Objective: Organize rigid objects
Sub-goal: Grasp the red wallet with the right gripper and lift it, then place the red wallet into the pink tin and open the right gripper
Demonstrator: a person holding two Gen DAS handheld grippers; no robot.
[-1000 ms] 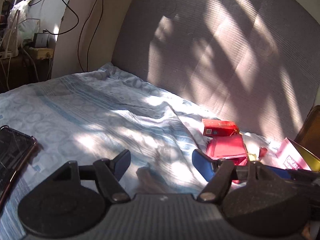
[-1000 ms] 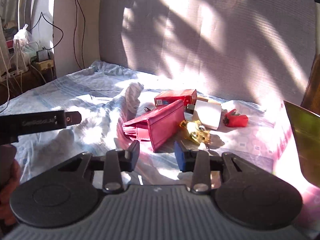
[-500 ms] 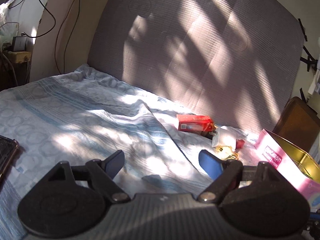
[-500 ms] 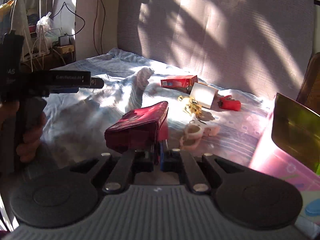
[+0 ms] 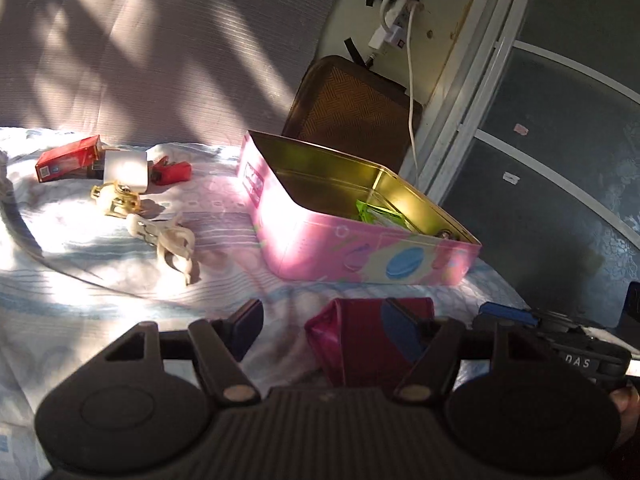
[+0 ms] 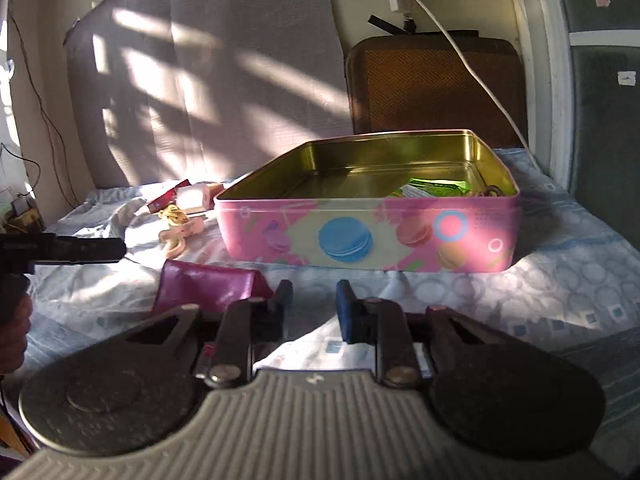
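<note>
A dark red wallet (image 5: 356, 340) sits on the bed sheet in front of an open pink tin (image 5: 340, 248). It lies between the fingers of my left gripper (image 5: 324, 324), close to the right pad. The left pad stands apart from it, and these jaws are closing. In the right wrist view the wallet (image 6: 208, 284) is just left of my right gripper (image 6: 314, 306). The right jaws are opening and only sheet shows between them. The tin (image 6: 400, 240) stands straight ahead, with a green packet (image 6: 436, 188) inside.
Left of the tin lie a red carton (image 5: 68, 156), a white box (image 5: 124, 168), a red clip (image 5: 172, 172), a gold trinket (image 5: 116, 200) and pale clips (image 5: 172, 240). A brown board (image 6: 436, 88) and a white cable (image 6: 472, 72) stand behind the tin.
Both views have swung right towards the pink tin. The right gripper, shut on the wallet half a second ago, now stands apart from it. The left jaws are narrower than before.
</note>
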